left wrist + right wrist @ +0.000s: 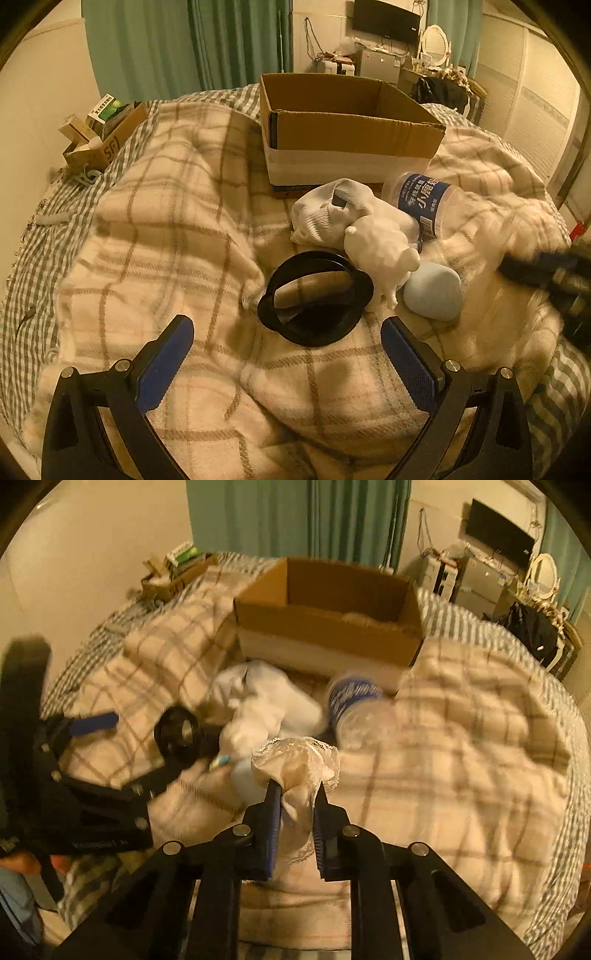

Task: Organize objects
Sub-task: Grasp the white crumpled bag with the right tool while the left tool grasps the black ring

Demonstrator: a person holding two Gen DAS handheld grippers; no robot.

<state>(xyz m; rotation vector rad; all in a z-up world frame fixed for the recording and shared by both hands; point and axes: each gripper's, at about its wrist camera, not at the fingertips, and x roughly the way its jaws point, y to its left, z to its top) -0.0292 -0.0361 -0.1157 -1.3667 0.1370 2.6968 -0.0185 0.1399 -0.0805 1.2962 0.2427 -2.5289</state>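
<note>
On a bed covered by a plaid blanket (155,229), the right tool (295,794) pinches a lace-trimmed cloth (295,764) between its fingers. The left tool (286,328) hangs with its fingers spread wide, gripping nothing. Just ahead of it lie a black round handled lid (314,295), a white figurine (380,254), a pale blue pebble-shaped object (432,295), a white sock (325,214) and a plastic bottle (421,199) on its side. Beyond them sits an open cardboard box (347,133).
</note>
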